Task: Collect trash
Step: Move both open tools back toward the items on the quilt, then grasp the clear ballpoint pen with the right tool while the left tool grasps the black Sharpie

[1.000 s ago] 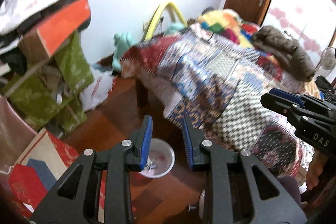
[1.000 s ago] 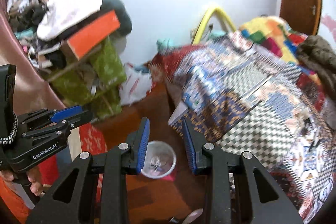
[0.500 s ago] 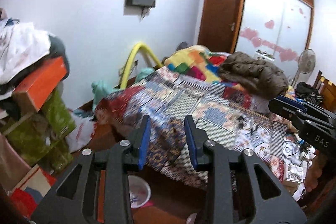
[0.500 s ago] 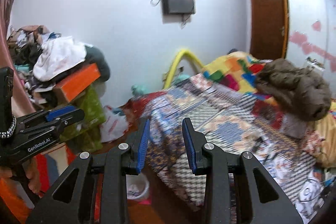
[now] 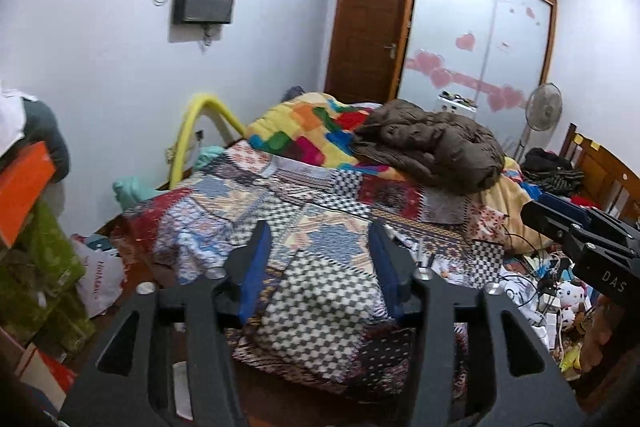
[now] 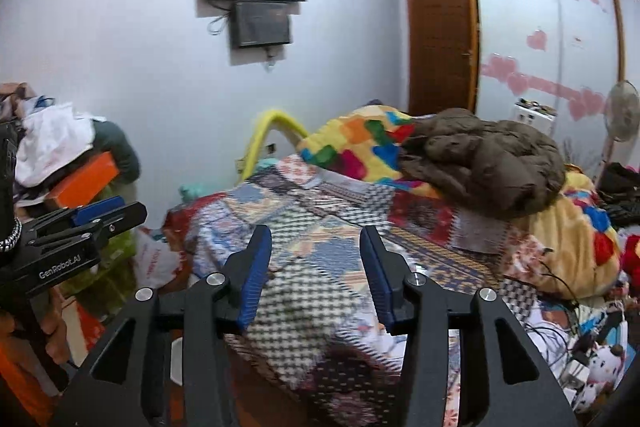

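Note:
My left gripper [image 5: 320, 267] is open and empty, held above the near corner of the patchwork bed [image 5: 312, 223]. My right gripper [image 6: 316, 267] is open and empty too, over the same bed [image 6: 360, 239]. The right gripper also shows at the right edge of the left wrist view [image 5: 576, 239], and the left gripper at the left edge of the right wrist view [image 6: 80, 227]. Loose small items and cables [image 5: 536, 279] lie on the bed's right side. A white bin's edge [image 6: 176, 359] shows on the floor behind my right gripper's left finger.
A brown jacket [image 5: 432, 147] and a colourful blanket [image 5: 304, 131] lie on the bed. Stacked boxes and clothes [image 5: 28, 227] stand at the left, with a white plastic bag [image 5: 100, 283] on the floor. A fan [image 5: 542, 111], a door [image 5: 368, 35] and a wardrobe stand behind.
Both grippers have tilted up from the floor and the white bin toward the bed and the far wall. Both sets of jaws have opened wider.

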The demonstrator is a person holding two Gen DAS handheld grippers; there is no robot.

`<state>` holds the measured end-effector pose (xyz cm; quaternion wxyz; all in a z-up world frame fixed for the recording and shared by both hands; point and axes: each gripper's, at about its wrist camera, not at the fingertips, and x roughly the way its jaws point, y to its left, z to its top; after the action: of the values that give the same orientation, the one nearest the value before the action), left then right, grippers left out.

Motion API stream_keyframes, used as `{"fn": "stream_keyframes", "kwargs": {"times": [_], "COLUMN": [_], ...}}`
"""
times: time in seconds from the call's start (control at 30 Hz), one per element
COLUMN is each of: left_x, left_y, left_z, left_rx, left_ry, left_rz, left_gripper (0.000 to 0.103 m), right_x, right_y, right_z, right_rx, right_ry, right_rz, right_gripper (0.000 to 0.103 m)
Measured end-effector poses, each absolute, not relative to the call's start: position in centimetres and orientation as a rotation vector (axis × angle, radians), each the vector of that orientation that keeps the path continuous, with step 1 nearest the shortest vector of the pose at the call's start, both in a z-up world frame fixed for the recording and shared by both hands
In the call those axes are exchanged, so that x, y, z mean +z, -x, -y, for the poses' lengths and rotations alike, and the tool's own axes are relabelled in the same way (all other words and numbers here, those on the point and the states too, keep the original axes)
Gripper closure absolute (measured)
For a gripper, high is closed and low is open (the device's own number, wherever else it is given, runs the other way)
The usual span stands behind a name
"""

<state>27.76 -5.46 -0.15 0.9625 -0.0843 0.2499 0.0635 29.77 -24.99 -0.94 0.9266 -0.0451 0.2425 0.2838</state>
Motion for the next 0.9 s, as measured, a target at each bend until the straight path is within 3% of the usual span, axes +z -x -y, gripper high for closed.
{"fn": "stream_keyframes", "kwargs": {"times": [0.13,0.9], "left_x": [-1.2,-17.7], "left_y": [-31.2,-52.1], "left_z": [7.6,13.0], "left_rx": [0.085,-0.056], "left_ry": [0.16,0.167], "left_rz": [-0.537,-0.845], "left_gripper": [0.045,0.045], "right_x": [-2.0,-18.7], "right_y": [-31.8,-48.1], "right_z": [27.0,32.8], "right_rx": [0.523,0.363], "right_ry": [0.084,-0.01], "right_rz": [-0.522,-0.926], "right_gripper": [0.05,0.049]}}
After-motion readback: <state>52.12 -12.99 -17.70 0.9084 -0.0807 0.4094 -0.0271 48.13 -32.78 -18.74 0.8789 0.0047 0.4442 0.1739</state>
